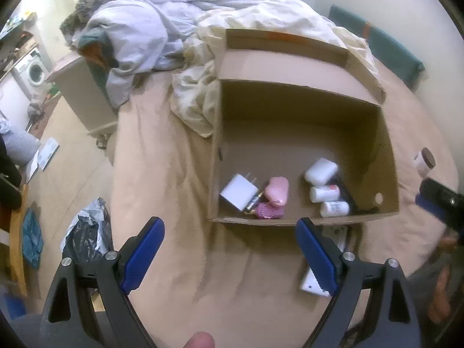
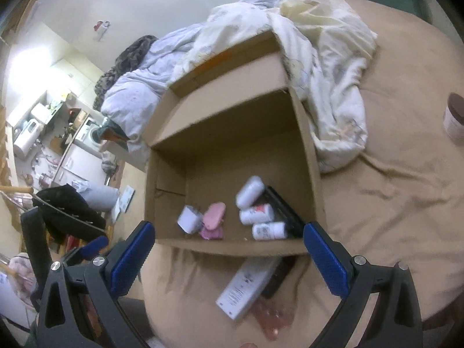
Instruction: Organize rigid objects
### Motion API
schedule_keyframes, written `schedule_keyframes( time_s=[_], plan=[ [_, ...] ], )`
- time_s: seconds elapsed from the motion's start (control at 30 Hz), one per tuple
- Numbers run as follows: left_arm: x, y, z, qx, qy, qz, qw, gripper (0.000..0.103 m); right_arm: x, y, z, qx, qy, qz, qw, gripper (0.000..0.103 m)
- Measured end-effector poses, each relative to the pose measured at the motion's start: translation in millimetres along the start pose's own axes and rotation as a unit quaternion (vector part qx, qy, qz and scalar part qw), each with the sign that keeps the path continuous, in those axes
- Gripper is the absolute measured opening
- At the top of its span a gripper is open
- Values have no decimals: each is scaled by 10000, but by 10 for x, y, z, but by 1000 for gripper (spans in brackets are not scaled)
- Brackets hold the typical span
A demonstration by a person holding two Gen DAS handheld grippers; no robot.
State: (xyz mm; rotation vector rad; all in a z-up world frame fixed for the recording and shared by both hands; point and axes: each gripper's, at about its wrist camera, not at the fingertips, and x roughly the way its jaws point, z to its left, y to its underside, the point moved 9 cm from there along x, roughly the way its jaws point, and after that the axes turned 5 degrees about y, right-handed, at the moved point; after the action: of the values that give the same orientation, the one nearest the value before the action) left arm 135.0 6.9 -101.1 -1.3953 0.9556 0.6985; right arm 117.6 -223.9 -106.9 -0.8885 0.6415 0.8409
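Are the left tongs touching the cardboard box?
Apart. The left wrist view shows the open left tongs with bare bedsheet between them and the cardboard box.

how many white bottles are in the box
3, clustered at the cardboard box's near right: a larger white bottle farthest back, a red-labelled one in the middle, another nearest the front wall. More may hide behind that wall.
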Motion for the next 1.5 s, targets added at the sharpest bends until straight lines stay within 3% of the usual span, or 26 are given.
schedule_keyframes(
  time_s=[0.23, 0.4, 0.5, 0.6, 0.9, 0.97, 1.0, 1.07, 1.1, 1.3, 1.5],
  plan=[
    [163, 48, 122, -376, -25, 237, 9990, 91, 284, 177, -141, 315, 113, 554, 9979, 103],
    [331, 215, -212, 98, 358, 635, 9973, 91, 380, 253, -177, 333, 327, 715, 9963, 103],
    [488, 392, -551, 511, 754, 1059, 9902, 91, 394, 239, -186, 369, 341, 713, 9962, 103],
    [640, 540, -879, 997, 906, 1366, 9814, 91, 403, 211, -273, 408, 586, 692, 9950, 103],
    [1120, 720, -1356, 1183, 1287, 2052, 9630, 91, 327, 129, -481, 961, 458, 628, 9923, 103],
    [1238, 765, -1395, 1200, 1273, 2178, 9602, 88, 320, 125, -495, 1000, 431, 630, 9921, 103],
    [1283, 778, -1406, 1217, 1268, 2221, 9591, 80, 316, 127, -502, 1016, 417, 638, 9919, 103],
    [1355, 807, -1431, 1243, 1285, 2295, 9567, 59, 308, 126, -504, 1050, 365, 650, 9917, 103],
    [1374, 826, -1457, 1257, 1390, 2332, 9542, 43, 304, 124, -507, 1068, 331, 653, 9916, 103],
    [1271, 849, -1390, 1397, 1323, 2259, 9550, 41, 328, 119, -491, 1057, 284, 726, 9913, 103],
    [755, 753, -1128, 1395, 1045, 1903, 9661, 41, 306, 116, -547, 1107, 418, 662, 9908, 103]
  ],
)
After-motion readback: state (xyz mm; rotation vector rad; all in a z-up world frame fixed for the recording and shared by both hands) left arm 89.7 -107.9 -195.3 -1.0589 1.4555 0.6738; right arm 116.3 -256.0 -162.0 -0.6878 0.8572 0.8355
